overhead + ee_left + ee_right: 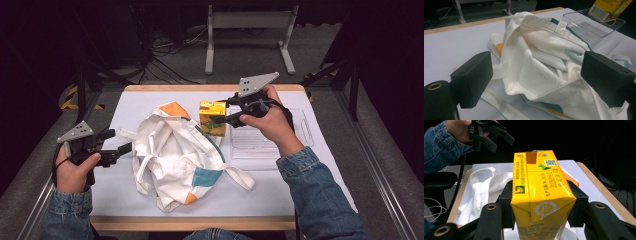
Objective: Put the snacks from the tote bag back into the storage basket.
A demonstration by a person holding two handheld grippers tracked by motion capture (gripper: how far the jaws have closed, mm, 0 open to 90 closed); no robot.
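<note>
Gripping a yellow drink carton [541, 195] between its two black jaws, the right gripper [223, 118] holds it upright at the far middle of the table [310, 165], with the pads pressed on the carton's two opposite sides, as the right gripper view shows from close up. In the high view the carton [212, 118] sits just beside the near-left corner of a clear plastic tray [270, 142] and at the far edge of a crumpled white tote bag [175, 155]; whether it rests on the table or hangs slightly above it I cannot tell. The bag has orange and teal patches and lies in a loose heap at the middle of the white tabletop, its straps trailing out to the left and to the right. The left gripper [120, 148] is held at the left side of the table, pointing toward the bag, its jaws spread wide with nothing pinched between them; in the left gripper view the bag [541, 65] lies beyond the open pads, not touched by either of them. That same view shows the clear tray [594, 27] behind the bag, and the carton [609, 8] above the tray's far end. The person's denim sleeves [320, 195] come in from the bottom edge of the high view.
</note>
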